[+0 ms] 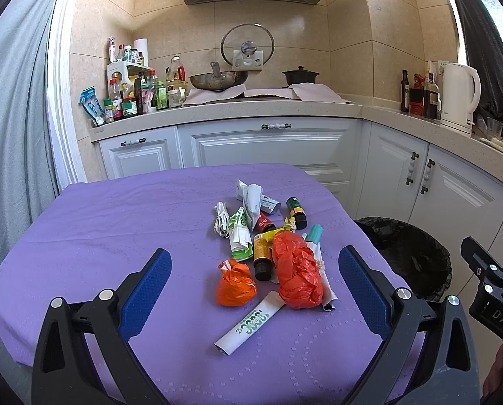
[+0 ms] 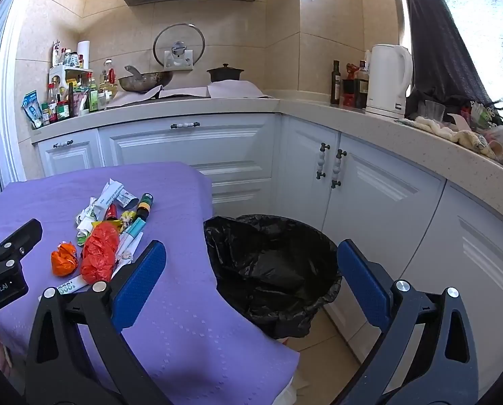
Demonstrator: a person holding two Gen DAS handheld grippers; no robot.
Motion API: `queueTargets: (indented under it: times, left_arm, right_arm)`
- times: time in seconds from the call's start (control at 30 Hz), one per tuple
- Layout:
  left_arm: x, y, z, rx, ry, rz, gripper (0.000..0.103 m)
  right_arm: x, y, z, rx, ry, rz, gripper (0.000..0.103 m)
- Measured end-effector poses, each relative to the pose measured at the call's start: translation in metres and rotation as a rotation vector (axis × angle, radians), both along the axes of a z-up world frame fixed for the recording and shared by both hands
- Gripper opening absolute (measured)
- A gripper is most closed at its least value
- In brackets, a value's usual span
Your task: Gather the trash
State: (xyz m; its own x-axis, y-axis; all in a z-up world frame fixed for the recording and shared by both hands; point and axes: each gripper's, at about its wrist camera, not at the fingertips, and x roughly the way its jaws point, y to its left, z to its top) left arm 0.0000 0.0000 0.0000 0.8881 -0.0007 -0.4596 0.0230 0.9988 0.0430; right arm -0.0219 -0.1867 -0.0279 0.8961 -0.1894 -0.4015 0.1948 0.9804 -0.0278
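Right now nothing has been lifted: the trash lies in one loose heap near the middle of the purple tablecloth (image 1: 116,222). The left gripper (image 1: 254,290) hangs above the near edge of the heap with its blue-padded jaws spread wide and empty, framing the small orange bag (image 1: 235,283), the bigger red plastic bag (image 1: 297,270) and the white paper sleeve with green digits (image 1: 249,324). Behind these lie an amber bottle (image 1: 262,253), a dark bottle with a yellow band (image 1: 297,212), crumpled white-and-green wrappers (image 1: 241,233) and what looks like a teal-capped tube (image 1: 313,236), though its label is too small to read.

The right gripper (image 2: 251,270) is likewise wide apart and holds nothing; it points past the table edge at the bin lined with a black bag (image 2: 271,266), which stands on the floor just beside the table.

A sound first pick, I judge, is the orange bag, since it sits apart at the front. Come down with one pad on each side of its bulk, close around the knotted body rather than a loose fold, and lift straight up so the paper sleeve beside it is not dragged. Soft plastic will squash, so close firmly before carrying it across to the bin. The bottles may roll if nudged.
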Motion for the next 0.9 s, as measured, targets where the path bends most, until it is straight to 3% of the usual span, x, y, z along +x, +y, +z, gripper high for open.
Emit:
queueTargets:
  times: [0.9]
  left_arm:
    - [-0.002, -0.014, -0.008, 0.004, 0.006, -0.004, 0.097]
  right_arm:
    - [-0.002, -0.014, -0.002, 0.001, 0.002, -0.004, 0.099]
